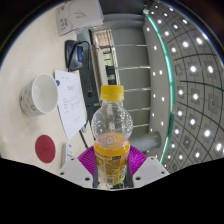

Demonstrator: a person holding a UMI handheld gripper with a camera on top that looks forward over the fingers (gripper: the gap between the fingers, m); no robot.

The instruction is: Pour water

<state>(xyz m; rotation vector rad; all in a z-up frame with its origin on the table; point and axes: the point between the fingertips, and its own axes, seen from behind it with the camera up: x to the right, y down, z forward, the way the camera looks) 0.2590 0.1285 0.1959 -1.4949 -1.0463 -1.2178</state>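
Note:
A clear plastic bottle (111, 135) with a yellow cap, a yellow label and orange liquid in its lower half stands upright between my fingers. My gripper (112, 160) is shut on the bottle: both purple pads (87, 158) press its labelled lower body from either side. A white cup (40, 93) sits on the table to the left, beyond the fingers and apart from the bottle. The bottle's base is hidden below my fingers.
A red round lid or coaster (47, 149) lies left of the fingers. White papers (72, 100) lie between cup and bottle. A dark flat device (76, 53) sits farther back. A curved green-edged panel with lights (185, 70) rises at the right.

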